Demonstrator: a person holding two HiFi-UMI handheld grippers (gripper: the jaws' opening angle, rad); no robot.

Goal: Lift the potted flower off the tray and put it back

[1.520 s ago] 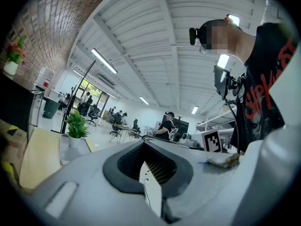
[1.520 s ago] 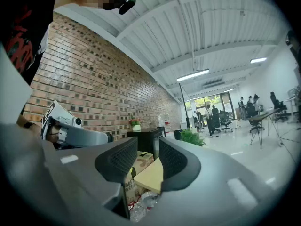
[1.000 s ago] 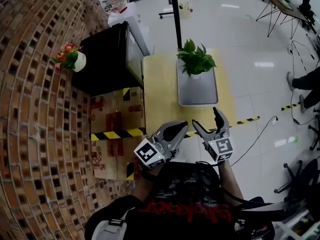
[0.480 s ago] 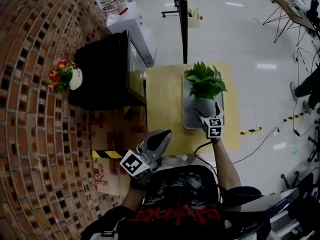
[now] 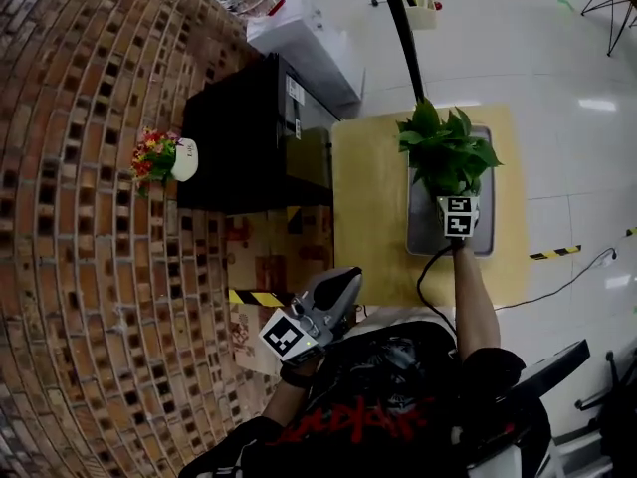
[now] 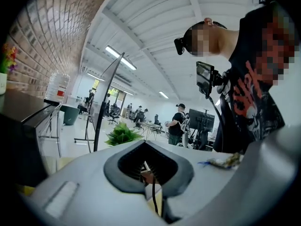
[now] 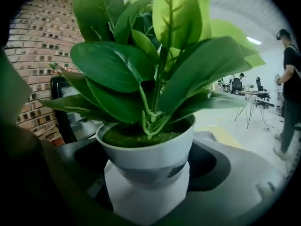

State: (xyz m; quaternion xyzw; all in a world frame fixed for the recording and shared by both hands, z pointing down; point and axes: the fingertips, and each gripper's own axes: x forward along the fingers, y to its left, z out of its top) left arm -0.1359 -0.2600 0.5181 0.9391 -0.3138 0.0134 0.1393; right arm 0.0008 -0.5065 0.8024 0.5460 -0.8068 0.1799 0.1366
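Note:
A green leafy plant (image 5: 446, 152) in a white pot (image 7: 149, 149) stands on the grey tray (image 5: 423, 232) at the right side of the yellow table (image 5: 368, 197). My right gripper (image 5: 455, 197) reaches in under the leaves. Its jaws stand wide on either side of the pot (image 7: 149, 182) and are closing, with dark gaps still showing beside the pot's wall. My left gripper (image 5: 348, 279) hangs near my body off the table's near edge, jaws together and holding nothing (image 6: 146, 145). From there the plant (image 6: 123, 134) shows small and far.
A black cabinet (image 5: 234, 137) adjoins the table's left side, with a small pot of red and yellow flowers (image 5: 164, 157) on top. Behind it are a white box (image 5: 309, 53) and a black pole (image 5: 403, 38). A brick wall (image 5: 90, 267) runs along the left.
My right gripper went from near my body out over the tray and dropped to the pot, jaws now around it. The left gripper drew back slightly toward my body.

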